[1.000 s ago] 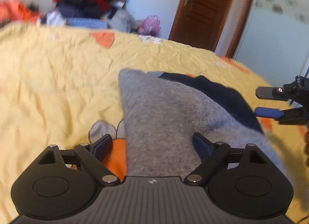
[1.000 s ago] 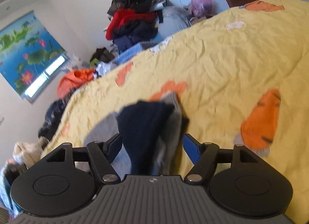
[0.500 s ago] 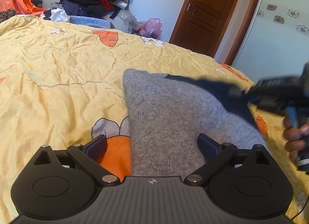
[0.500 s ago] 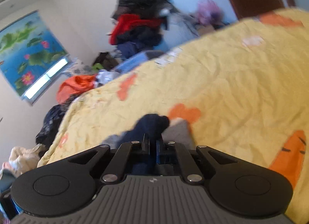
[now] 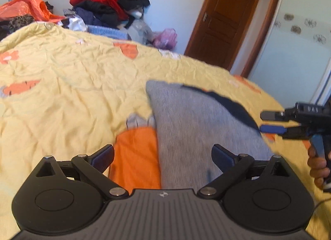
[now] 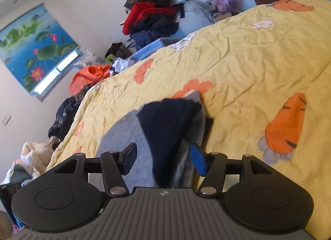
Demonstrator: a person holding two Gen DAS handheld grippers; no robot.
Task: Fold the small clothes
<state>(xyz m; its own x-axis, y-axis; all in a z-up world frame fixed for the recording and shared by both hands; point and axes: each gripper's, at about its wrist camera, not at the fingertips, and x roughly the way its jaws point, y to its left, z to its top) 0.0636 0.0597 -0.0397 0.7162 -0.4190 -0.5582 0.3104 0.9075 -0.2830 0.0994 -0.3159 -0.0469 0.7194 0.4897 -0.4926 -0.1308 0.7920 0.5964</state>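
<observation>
A folded grey knit garment point(image 5: 192, 132) with a dark navy part point(image 5: 233, 109) lies on the yellow bedspread point(image 5: 68, 99). My left gripper point(image 5: 163, 157) is open, fingers spread over the garment's near edge and an orange carrot print. My right gripper point(image 6: 164, 155) is open around the garment's point(image 6: 128, 134) near end, with the navy part point(image 6: 167, 120) between its fingers. The right gripper also shows at the right of the left wrist view point(image 5: 269, 122), fingers apart beside the navy edge.
A pile of red, black and navy clothes point(image 5: 107, 6) is heaped beyond the bed's far side, with an orange bag point(image 5: 26, 10). A brown door point(image 5: 223, 20) stands at back right. More clothes point(image 6: 62, 115) lie along the bed's left edge.
My right gripper was shut on the navy part half a second ago and has now opened, letting it go and pulling back a little. My left gripper stayed open and lifted slightly.
</observation>
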